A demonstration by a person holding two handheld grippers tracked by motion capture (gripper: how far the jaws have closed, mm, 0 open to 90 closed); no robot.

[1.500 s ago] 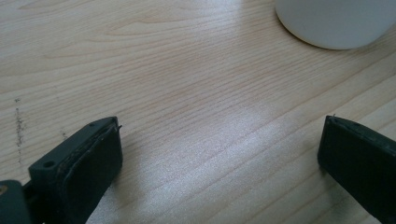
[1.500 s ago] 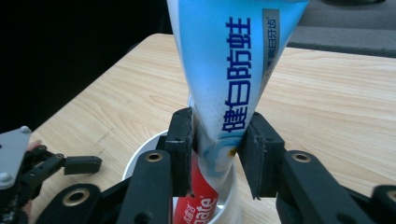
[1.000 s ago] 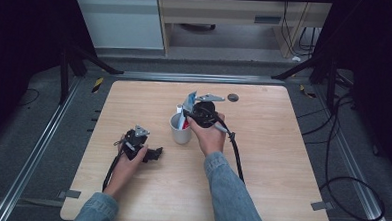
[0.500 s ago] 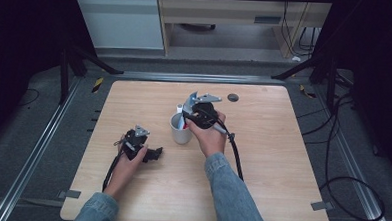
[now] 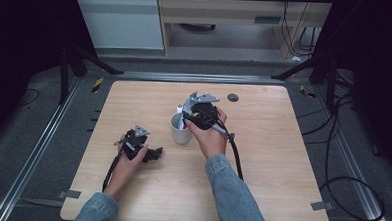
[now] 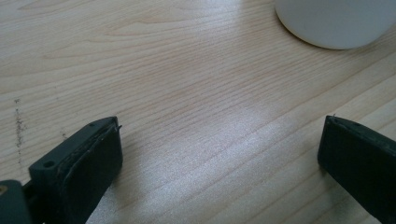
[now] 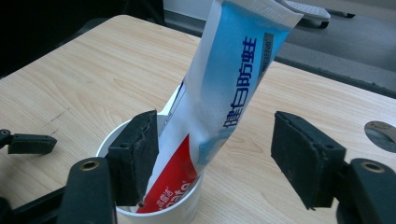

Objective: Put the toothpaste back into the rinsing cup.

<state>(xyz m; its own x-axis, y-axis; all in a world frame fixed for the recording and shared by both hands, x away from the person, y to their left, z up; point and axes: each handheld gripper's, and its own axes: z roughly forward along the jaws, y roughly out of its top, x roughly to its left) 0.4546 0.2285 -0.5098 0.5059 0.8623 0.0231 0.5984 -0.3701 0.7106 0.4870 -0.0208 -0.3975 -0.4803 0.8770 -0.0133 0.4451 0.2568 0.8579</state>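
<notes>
A white cup [image 5: 180, 135] stands near the middle of the wooden table [image 5: 281, 164]. A toothpaste tube [image 7: 229, 88], white, blue and red, leans in the cup [image 7: 184, 210] with its flat end up. My right gripper [image 5: 186, 119] hovers at the cup, open. Its jaws have just been opening, and the tube stands between them. In the right gripper view [image 7: 217, 154], one pad sits close beside the tube and the other stands well apart. My left gripper [image 5: 154, 153] rests low on the table to the cup's left, open and empty [image 6: 219, 158], with the cup [image 6: 336, 23] ahead.
A dark round disc [image 5: 233, 97] lies on the table behind the cup. Cables [image 5: 351, 187] trail on the floor to the right. Metal rails [image 5: 42, 149] run along the table's sides, and a white cabinet [image 5: 120, 22] stands beyond the far edge.
The right gripper's jaws have spread away from the toothpaste tube, which stays leaning in the cup. The left hand and its gripper have not moved.
</notes>
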